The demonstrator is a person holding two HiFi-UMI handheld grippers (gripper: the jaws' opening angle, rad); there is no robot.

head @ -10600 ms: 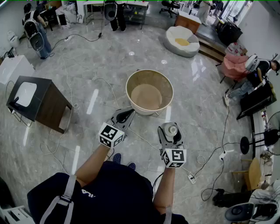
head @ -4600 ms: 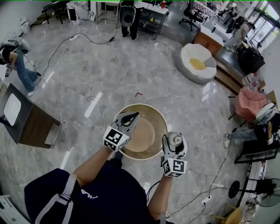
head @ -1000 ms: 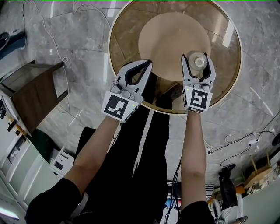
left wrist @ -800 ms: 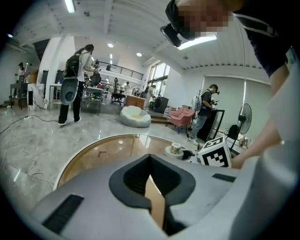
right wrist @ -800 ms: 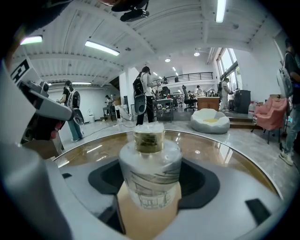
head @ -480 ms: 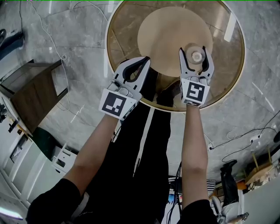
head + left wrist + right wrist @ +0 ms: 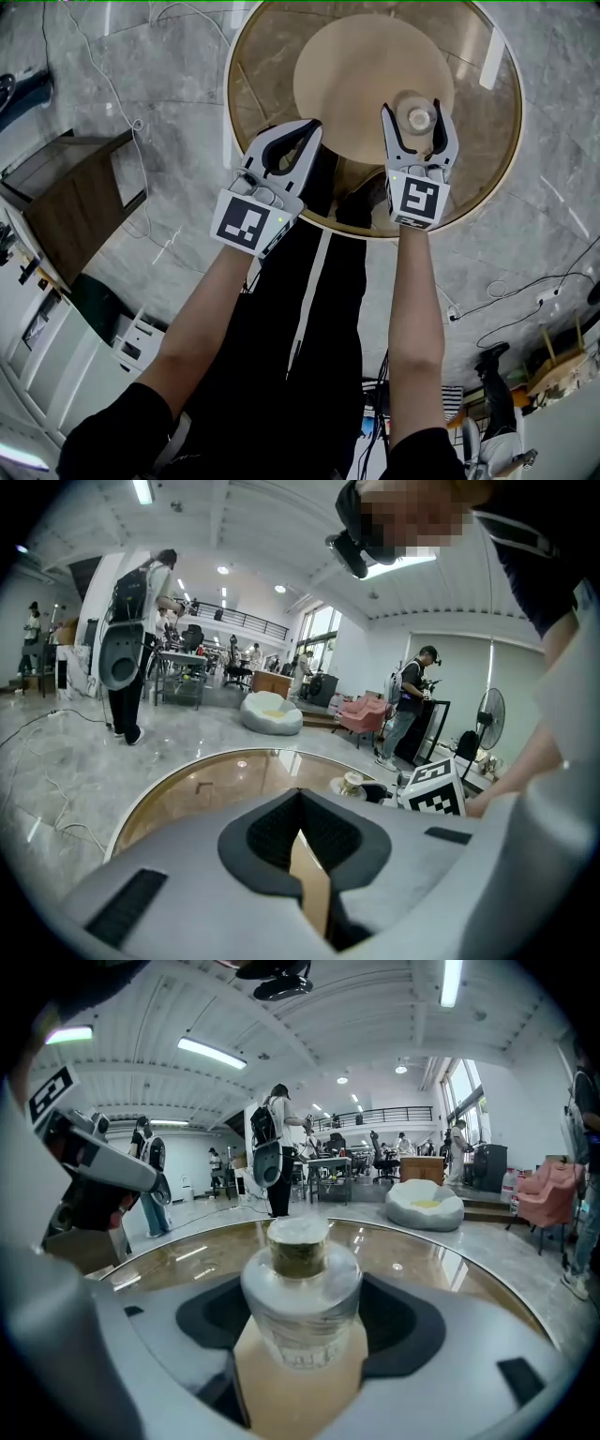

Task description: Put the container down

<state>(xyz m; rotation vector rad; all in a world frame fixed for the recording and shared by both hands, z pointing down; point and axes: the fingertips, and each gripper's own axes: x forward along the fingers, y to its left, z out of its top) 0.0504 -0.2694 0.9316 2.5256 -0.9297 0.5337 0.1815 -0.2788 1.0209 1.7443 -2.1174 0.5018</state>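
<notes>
- The right gripper (image 7: pixel 415 107) is clamped on the container (image 7: pixel 418 119) — a small clear jar with a pale cap, standing upright between the two jaws.
- In the right gripper view the container (image 7: pixel 300 1299) fills the middle, with the jaw pads pressed against its two sides.
- The container is over the round glass tabletop (image 7: pixel 483 122), above the edge of the tan disc (image 7: pixel 352 70) seen through the glass. Whether its base touches the glass I cannot tell.
- The left gripper (image 7: pixel 313 126) is clenched and empty; its jaws meet tip to tip in the left gripper view (image 7: pixel 301 799).
- It hangs over the near rim of the tabletop, beside the right gripper but apart from it.
- From the left gripper view, the container (image 7: pixel 352 783) shows just beside the right gripper's marker cube (image 7: pixel 433 787).
- A dark side table (image 7: pixel 80 192) stands on the marble floor (image 7: pixel 169 84), well to the left — thin cables trail near it.
</notes>
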